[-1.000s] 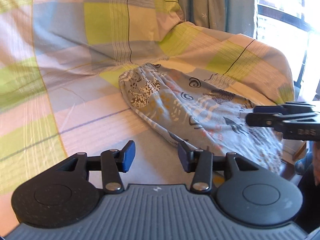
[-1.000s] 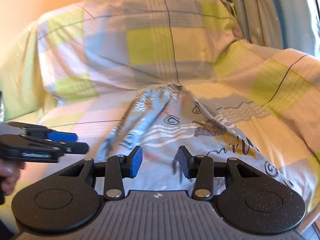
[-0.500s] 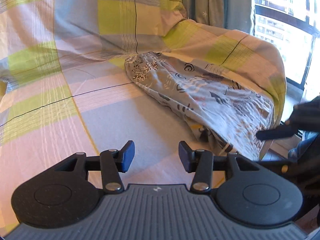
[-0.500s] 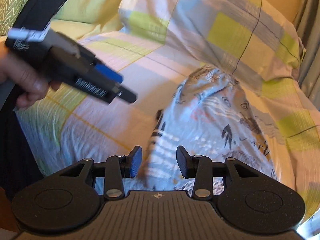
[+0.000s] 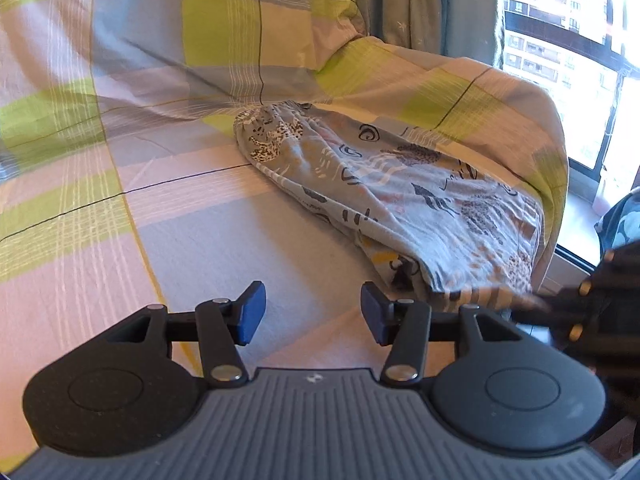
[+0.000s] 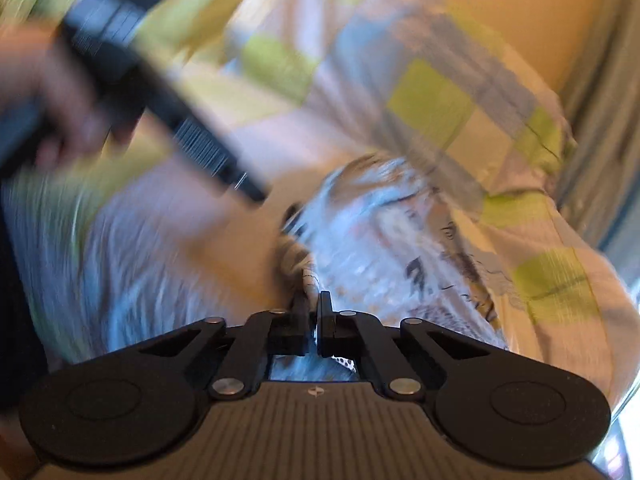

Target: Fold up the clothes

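A grey patterned garment lies lengthwise on the checked bedsheet, its gathered waistband at the far end. My left gripper hovers open over bare sheet, left of the garment's near end, holding nothing. In the left wrist view my right gripper reaches in from the right edge and meets the garment's near hem. The right wrist view is motion-blurred: my right gripper has its fingers nearly together on the hem of the garment. My left gripper and the hand holding it cross the upper left there.
A pillow in the same checked fabric leans at the head of the bed. Grey curtains and a bright window stand to the right. The bed's right edge drops off just beyond the garment.
My right gripper went from open above the garment to shut on its near hem. It swung fast, blurring its view. My left gripper stayed open and drew back slightly.
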### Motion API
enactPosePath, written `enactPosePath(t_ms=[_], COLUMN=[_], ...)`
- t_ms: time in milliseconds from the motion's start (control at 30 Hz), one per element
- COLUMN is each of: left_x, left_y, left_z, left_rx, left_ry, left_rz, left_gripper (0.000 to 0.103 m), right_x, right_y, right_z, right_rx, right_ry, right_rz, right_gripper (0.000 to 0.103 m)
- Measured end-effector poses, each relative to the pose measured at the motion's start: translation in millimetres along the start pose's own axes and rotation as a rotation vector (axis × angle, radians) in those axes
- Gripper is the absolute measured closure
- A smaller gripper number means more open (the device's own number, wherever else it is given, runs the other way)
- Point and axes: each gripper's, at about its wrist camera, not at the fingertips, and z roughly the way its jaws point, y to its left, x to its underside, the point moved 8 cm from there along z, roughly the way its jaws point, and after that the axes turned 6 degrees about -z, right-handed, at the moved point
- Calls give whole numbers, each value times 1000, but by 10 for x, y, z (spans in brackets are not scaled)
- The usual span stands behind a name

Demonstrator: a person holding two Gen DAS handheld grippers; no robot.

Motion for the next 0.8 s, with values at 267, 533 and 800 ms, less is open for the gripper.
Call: enactPosePath(t_ms=[267, 533, 800], left_x=[-35, -108, -86], left_y=[-262, -332, -102], left_z=[72, 409, 269], left_rx=[77, 45, 40], left_ry=[-21, 18, 67], left_rz=[61, 29, -63], left_gripper=[49, 73, 100], right_x=[40, 76, 178], right_y=[-572, -577, -82], right_z=[-110, -77, 178], right_rx=[48, 68, 9], right_ry=[-91, -87, 15], right_rz=[325, 313, 39], right_gripper=[103, 103, 103])
